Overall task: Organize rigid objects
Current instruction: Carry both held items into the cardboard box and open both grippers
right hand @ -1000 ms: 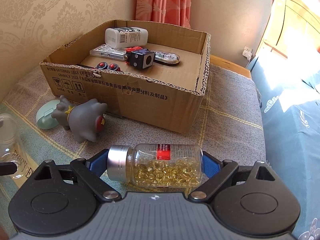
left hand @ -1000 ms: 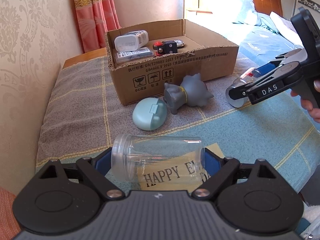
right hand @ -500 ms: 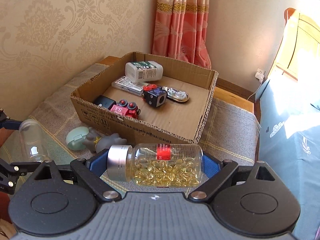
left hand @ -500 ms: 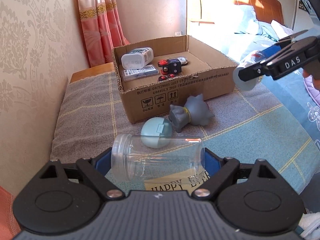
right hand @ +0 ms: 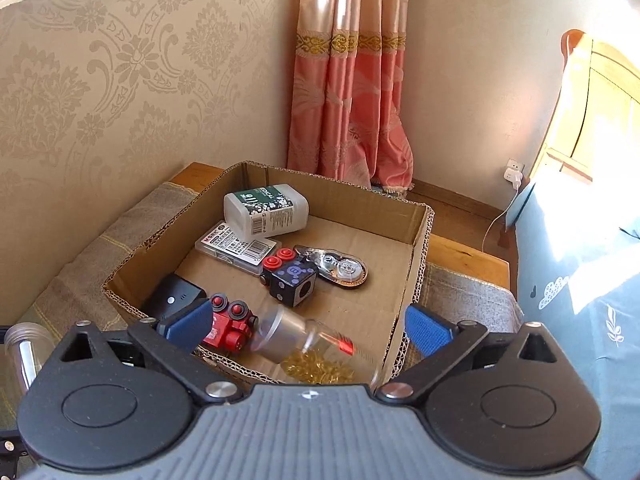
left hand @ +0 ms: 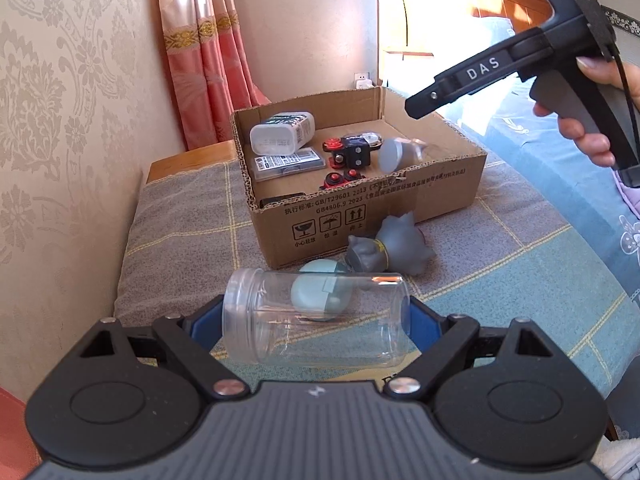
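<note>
My left gripper (left hand: 316,320) is shut on a clear empty plastic jar (left hand: 280,332), held sideways above the blanket. My right gripper (right hand: 308,326) hovers over the near right part of the cardboard box (right hand: 420,264), and its jaws are opening. The capsule bottle (right hand: 304,340) with its silver cap is loose below the blue pads (right hand: 428,328), blurred, tipping into the box. From the left wrist view it shows as a blur (left hand: 400,154) over the box (left hand: 360,208). A grey toy figure (left hand: 388,248) and a mint round case (left hand: 320,292) lie in front of the box.
Inside the box lie a white bottle (right hand: 266,210), a flat clear case (right hand: 236,248), a black cube with red buttons (right hand: 292,280), a correction tape (right hand: 340,268), a red toy (right hand: 228,324) and a black device (right hand: 176,296). Wall to the left, bed to the right.
My right gripper rose over the box and opened, letting the capsule bottle go; the bottle now drops into the box. My left gripper lifted the clear jar a little.
</note>
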`<action>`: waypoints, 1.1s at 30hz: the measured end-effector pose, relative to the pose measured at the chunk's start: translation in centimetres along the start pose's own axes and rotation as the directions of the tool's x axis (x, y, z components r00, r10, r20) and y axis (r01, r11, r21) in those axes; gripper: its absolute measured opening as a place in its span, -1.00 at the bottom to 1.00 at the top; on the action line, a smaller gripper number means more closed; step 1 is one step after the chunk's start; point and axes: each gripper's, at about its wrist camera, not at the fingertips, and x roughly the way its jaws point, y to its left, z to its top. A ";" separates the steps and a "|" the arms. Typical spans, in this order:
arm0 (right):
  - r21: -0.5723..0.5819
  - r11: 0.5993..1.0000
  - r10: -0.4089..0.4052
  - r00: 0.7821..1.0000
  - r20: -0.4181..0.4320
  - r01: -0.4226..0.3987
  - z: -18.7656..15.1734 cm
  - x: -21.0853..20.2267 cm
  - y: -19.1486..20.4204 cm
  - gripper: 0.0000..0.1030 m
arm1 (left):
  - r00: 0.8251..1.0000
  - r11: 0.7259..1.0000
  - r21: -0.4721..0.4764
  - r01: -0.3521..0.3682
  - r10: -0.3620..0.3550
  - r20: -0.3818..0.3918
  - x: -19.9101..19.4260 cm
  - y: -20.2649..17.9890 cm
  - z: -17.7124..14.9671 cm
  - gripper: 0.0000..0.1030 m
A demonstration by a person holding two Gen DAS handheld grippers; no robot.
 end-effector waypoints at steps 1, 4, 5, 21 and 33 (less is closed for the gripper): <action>0.016 1.000 0.014 1.000 0.002 -0.014 -0.2 -0.2 -0.1 1.00 | 1.000 1.000 0.001 -0.002 0.002 0.001 0.0 0.1 0.1 0.75; 0.045 0.999 0.025 1.000 0.016 -0.025 -1.2 -1.1 -0.3 1.00 | 1.000 1.000 0.003 -0.010 0.010 0.007 0.1 0.1 0.7 0.75; 0.049 0.999 0.019 1.000 0.017 -0.020 -1.5 -1.4 -0.2 1.00 | 1.000 1.000 0.001 -0.011 0.011 0.011 0.2 0.1 0.9 0.75; 0.242 0.964 -0.105 0.994 -0.027 0.109 -8.1 -4.2 -1.1 1.00 | 0.994 0.999 -0.017 0.034 -0.032 0.105 2.8 -2.2 9.2 0.75; 0.307 0.944 -0.109 0.993 -0.047 0.118 -11.0 -5.4 -2.6 1.00 | 0.995 0.978 0.202 0.048 -0.066 0.081 9.4 -9.2 16.8 0.75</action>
